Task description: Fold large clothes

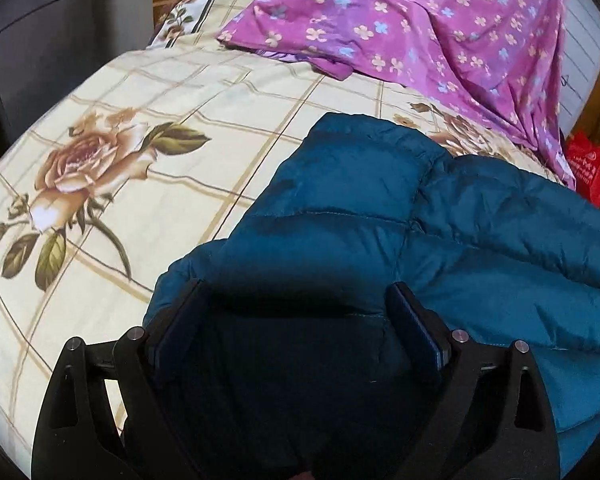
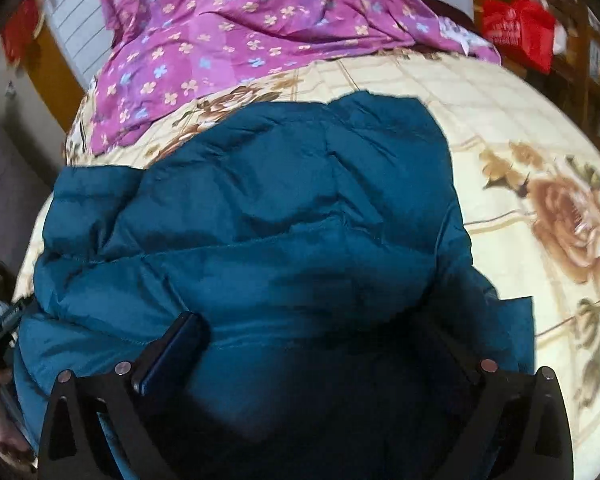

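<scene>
A teal puffer jacket point(image 1: 380, 208) lies bunched on a bed, and it fills the middle of the right wrist view point(image 2: 280, 208). My left gripper point(image 1: 296, 300) hovers over the jacket's near left part, open, with padded fabric in shadow under its wide jaws. My right gripper point(image 2: 324, 336) stands open just as wide over the jacket's near edge. Its left finger point(image 2: 180, 344) shows clearly, while the right one is lost in shadow. Neither gripper's pads press on the cloth.
The bed has a cream checked sheet with large roses point(image 1: 140, 120) point(image 2: 520, 128). A purple flowered cloth point(image 1: 420, 20) point(image 2: 220, 20) lies crumpled behind the jacket. A red bag point(image 1: 592, 160) point(image 2: 520, 28) sits past the bed's edge. A hand point(image 2: 0, 420) shows at the left rim.
</scene>
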`<state>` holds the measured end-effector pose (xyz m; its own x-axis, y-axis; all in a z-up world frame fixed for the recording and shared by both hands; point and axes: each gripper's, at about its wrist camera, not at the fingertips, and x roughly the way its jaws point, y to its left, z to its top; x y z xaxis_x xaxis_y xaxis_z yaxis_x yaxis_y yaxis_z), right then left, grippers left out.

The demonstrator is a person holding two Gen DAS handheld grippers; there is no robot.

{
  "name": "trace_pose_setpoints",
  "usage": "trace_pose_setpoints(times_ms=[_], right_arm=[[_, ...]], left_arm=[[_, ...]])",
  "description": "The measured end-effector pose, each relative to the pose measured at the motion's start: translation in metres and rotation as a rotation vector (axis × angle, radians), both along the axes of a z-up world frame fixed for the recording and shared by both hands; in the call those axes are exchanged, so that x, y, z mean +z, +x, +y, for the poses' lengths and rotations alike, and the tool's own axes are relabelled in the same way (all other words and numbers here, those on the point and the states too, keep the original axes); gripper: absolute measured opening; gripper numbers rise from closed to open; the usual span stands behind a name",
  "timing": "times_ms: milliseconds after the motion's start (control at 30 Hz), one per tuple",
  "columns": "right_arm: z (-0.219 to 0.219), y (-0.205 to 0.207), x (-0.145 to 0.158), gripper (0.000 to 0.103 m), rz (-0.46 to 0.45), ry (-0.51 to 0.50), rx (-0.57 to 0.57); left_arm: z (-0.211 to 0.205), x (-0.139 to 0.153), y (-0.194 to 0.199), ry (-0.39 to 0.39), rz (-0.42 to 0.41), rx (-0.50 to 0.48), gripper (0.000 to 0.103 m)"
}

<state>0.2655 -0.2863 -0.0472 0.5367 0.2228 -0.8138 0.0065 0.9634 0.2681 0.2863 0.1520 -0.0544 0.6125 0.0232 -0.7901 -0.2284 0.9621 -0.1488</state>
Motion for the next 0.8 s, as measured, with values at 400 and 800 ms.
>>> trace_pose_setpoints(times_ms=[400,800], right_arm=[[0.019,0.000,0.063,0.103,-0.106,0.077,-0.050],[0.037,0.054,0.009,0.103,0.136,0.051,-0.074]], left_arm=[[-0.021,0.048,-0.023,-0.003,-0.194,-0.055,0.091],[-0.017,0.012,-0.008,-0.007,-0.013,-0.046,0.092]])
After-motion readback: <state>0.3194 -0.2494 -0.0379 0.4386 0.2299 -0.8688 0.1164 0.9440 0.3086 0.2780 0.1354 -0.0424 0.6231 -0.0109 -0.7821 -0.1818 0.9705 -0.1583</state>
